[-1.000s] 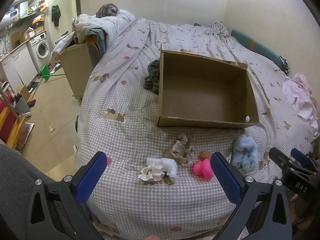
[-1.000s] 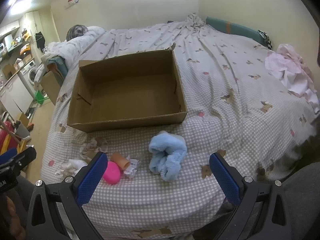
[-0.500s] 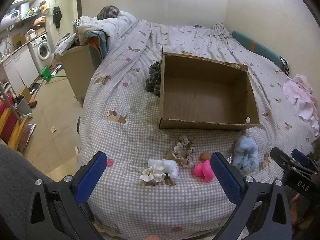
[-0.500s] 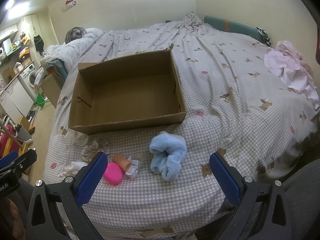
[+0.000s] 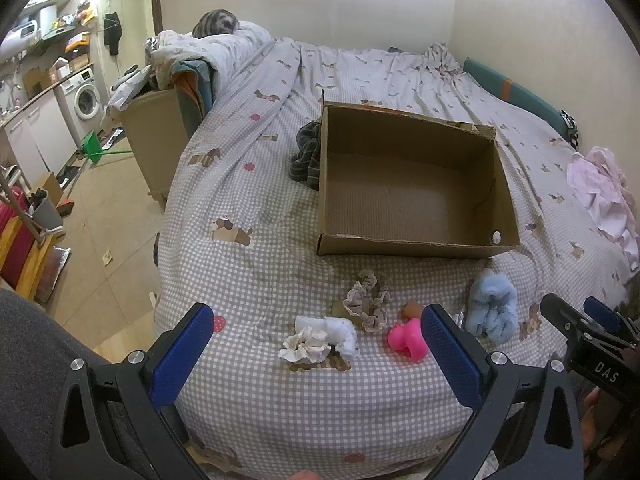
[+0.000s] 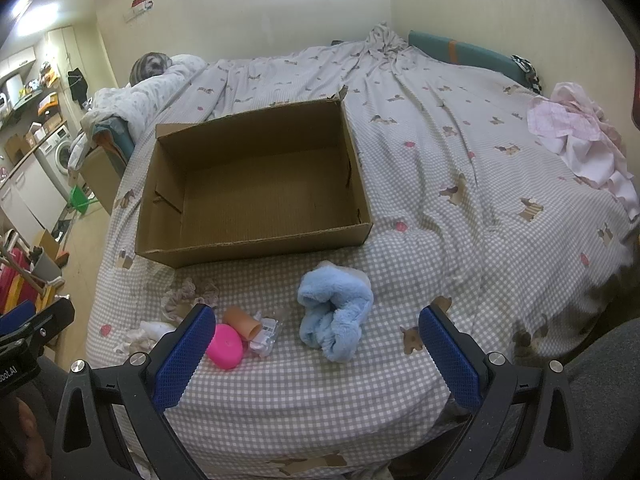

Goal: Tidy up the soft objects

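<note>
An empty cardboard box [image 5: 416,242] [image 6: 256,246] sits on the checked bed. In front of it lie a fluffy light-blue cloth [image 5: 491,312] [image 6: 335,316], a beige scrunchie [image 5: 368,300] [image 6: 188,294], a white sock and white scrunchie [image 5: 320,338] [image 6: 146,330], a pink soft toy [image 5: 408,338] [image 6: 226,346] and a small orange cup [image 6: 242,320]. My left gripper [image 5: 316,354] is open and empty, hovering near the bed's front edge above the white pieces. My right gripper [image 6: 316,354] is open and empty, just before the blue cloth.
A dark striped cloth [image 5: 307,156] lies left of the box. Pink clothing [image 5: 600,192] [image 6: 576,136] is piled at the bed's right side. A wooden cabinet [image 5: 156,136] and the floor lie left of the bed. A clear wrapper [image 6: 266,334] sits beside the cup.
Both grippers have drifted slightly forward and upward over the bed edge. Nothing was picked up or moved; both jaws stay open.
</note>
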A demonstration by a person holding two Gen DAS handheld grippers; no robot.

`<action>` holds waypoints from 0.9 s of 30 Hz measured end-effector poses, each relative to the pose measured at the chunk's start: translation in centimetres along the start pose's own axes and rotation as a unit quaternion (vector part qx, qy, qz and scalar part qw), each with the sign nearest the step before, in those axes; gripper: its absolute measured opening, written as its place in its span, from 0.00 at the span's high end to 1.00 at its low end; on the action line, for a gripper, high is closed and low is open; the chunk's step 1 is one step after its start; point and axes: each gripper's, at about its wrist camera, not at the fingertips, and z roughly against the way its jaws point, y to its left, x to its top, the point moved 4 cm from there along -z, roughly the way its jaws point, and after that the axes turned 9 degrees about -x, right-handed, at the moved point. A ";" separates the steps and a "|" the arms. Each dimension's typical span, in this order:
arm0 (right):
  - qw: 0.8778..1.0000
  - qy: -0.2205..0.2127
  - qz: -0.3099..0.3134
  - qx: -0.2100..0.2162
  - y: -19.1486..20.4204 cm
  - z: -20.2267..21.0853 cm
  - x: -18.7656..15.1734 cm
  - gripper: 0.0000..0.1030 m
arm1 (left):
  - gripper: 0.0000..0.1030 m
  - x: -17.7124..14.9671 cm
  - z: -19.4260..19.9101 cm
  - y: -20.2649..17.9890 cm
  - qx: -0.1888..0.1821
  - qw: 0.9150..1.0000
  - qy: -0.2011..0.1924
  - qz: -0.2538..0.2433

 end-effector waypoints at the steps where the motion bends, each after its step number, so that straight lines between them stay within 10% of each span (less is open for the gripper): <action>1: 1.000 0.000 0.000 0.000 0.0 0.0 0.0 0.00 | 0.00 0.0 0.0 0.0 0.000 1.000 0.000 0.000; 27: 1.000 0.002 0.002 0.005 0.3 -0.3 -0.3 0.00 | 0.00 -0.1 -0.1 -0.1 -0.002 1.000 0.003 -0.002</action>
